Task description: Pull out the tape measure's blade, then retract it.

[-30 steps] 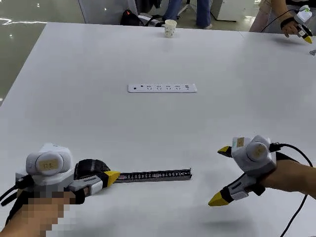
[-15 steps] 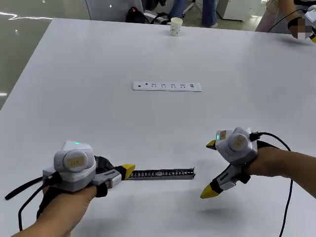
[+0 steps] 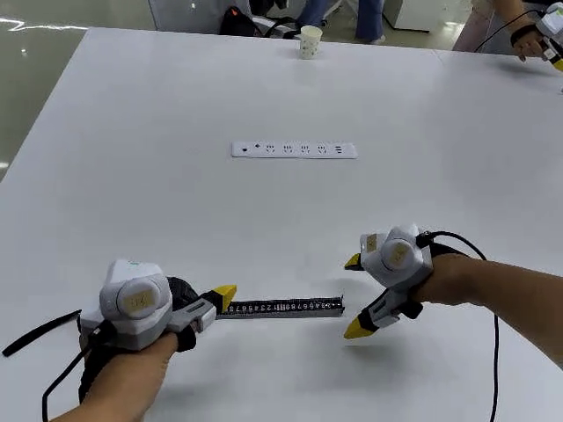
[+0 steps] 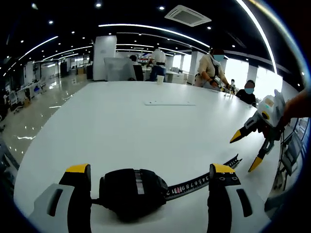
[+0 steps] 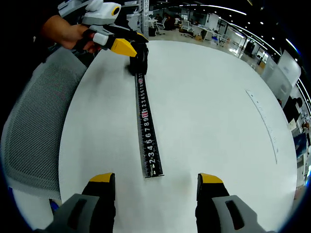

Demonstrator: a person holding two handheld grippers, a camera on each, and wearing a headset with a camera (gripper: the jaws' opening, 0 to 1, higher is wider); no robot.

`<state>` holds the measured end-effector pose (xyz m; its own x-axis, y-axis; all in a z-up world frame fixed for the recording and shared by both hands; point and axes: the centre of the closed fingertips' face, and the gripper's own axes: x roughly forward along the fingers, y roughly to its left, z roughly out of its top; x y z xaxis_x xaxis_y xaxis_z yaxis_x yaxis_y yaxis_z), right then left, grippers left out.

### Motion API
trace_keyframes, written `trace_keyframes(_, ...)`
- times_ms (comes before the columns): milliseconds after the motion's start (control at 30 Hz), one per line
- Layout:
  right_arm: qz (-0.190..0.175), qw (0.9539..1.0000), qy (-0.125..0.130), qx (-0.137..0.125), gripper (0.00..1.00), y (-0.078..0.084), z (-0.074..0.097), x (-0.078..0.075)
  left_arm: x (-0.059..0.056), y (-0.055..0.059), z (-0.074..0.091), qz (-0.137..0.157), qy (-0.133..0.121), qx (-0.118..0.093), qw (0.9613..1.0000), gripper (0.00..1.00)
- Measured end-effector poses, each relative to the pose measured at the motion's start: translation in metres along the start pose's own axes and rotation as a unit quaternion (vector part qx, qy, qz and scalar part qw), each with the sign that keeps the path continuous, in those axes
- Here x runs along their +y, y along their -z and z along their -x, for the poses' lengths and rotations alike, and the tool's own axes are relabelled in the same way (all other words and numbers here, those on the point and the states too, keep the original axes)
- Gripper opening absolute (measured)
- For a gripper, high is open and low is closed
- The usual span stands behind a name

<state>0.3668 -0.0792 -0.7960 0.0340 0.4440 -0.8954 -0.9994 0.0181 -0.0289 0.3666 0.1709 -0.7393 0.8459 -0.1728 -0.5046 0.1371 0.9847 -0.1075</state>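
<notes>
Pull-out step: tape measure case (image 4: 133,191), at the head view's 7 o'clock, lies between parted jaws of the left gripper (image 4: 150,171) (no clamp evident), blade (image 5: 147,131) running toward 3 o'clock; the right gripper (image 5: 156,178), jaws apart, should next pinch the tip.

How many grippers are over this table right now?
3. The left gripper is astride the tape measure nearest you; the right gripper is at the tip of the blade; another person's gripper is at the table's far right corner. Others may sit out of frame.

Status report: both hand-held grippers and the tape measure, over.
Left hand-held gripper open, astride tape measure case. Right hand-held gripper open at blade tip. Blade out, flat. Nothing blocking.
</notes>
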Motion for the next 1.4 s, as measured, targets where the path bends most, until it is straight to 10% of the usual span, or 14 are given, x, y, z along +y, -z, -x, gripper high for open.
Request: trace_keyframes(1400, 0.053, 0.9972, -0.04, 0.034, 0.13, 0.0, -0.014, 0.005, 0.01, 0.001, 0.003, 0.015, -0.014, -0.014, 0.9997, 0.99)
